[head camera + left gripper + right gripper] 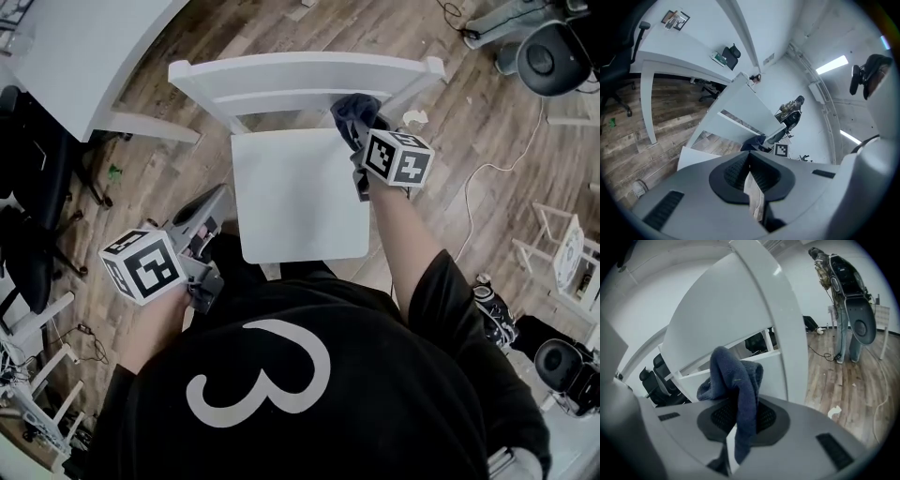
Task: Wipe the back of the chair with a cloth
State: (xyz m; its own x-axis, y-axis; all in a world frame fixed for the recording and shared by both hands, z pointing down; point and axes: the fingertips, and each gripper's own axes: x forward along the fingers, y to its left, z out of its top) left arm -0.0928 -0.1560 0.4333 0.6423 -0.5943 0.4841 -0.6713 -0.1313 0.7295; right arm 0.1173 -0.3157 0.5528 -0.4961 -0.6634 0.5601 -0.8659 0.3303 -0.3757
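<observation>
A white wooden chair (298, 192) stands in front of me, its backrest (300, 77) at the far side. My right gripper (357, 131) is shut on a dark blue cloth (354, 111), which lies against the right part of the backrest's lower rail. In the right gripper view the cloth (736, 385) bunches out of the jaws right at the white backrest (754, 319). My left gripper (208, 220) hangs left of the seat, away from the chair, shut with nothing in it. The left gripper view shows the chair (736, 117) and the cloth (752, 143) from the side.
A white table (84, 56) stands at the back left, with a black office chair (28, 197) beside it. Cables, a fan (553, 56) and white racks (562, 253) lie to the right on the wooden floor. A crumpled paper scrap (414, 117) lies right of the chair.
</observation>
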